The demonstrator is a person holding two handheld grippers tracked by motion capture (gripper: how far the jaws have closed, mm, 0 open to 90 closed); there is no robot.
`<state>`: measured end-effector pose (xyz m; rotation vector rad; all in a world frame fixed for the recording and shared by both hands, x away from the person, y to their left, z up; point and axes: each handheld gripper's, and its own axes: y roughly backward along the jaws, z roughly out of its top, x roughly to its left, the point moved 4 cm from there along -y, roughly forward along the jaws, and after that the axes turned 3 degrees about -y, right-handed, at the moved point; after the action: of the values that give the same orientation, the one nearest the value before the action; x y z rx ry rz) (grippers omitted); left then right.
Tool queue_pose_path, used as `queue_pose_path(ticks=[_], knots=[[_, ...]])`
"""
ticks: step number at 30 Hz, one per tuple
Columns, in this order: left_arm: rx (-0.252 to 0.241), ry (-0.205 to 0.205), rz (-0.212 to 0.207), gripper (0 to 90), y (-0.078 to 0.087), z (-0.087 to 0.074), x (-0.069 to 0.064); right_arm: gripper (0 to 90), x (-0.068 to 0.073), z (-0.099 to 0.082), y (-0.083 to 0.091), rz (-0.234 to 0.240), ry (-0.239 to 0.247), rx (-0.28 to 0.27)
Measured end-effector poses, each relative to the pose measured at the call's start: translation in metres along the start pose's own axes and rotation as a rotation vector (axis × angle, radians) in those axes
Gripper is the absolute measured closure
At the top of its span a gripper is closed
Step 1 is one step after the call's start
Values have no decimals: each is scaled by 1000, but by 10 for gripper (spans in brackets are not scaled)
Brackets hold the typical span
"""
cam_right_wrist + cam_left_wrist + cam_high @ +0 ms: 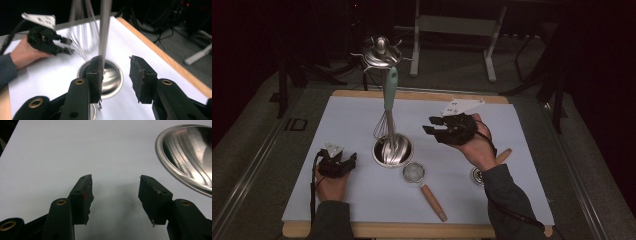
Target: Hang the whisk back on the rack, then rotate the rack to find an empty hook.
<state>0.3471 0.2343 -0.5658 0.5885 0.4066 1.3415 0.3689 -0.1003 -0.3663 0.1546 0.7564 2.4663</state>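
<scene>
The whisk [388, 107] stands upright in the steel bowl [392, 150] mid-counter, not yet grasped: the right gripper [437, 125] reaches toward it with fingers apart and empty, while the left gripper [343, 161] rests open nearby.

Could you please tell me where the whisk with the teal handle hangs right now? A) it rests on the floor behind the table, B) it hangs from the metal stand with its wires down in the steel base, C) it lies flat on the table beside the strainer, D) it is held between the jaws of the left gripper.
B: the whisk hangs upright from the top of the stand, its wire loops reaching down into the round steel base.
</scene>
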Motion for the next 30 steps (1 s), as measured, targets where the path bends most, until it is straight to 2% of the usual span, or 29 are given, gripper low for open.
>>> queue_pose_path(ticks=[5, 9, 16, 19, 22, 24, 27, 30], knots=[[-2, -3, 1, 454, 0, 0, 0, 614, -8, -19, -1, -11, -36, 26], [-7, -5, -2, 454, 1, 0, 0, 608, -15, -37, -2, -48, -55, 64], [-22, 1, 2, 481, 2, 0, 0, 594, -26, -65, -2, -66, -116, 93], [-27, 10, 5, 480, 3, 0, 1, 587, -30, -79, -2, -101, -122, 113], [-41, 6, 6, 493, 4, 0, 0, 591, -35, -97, -5, -89, -167, 127], [-40, 18, -7, 512, 6, 0, 0, 598, -37, -109, -6, -80, -199, 140], [-48, 1, 15, 512, 10, 3, -2, 597, -41, -124, -6, -82, -230, 154], [-76, -1, 7, 526, 16, 7, -5, 586, -46, -137, -6, -74, -275, 167]])
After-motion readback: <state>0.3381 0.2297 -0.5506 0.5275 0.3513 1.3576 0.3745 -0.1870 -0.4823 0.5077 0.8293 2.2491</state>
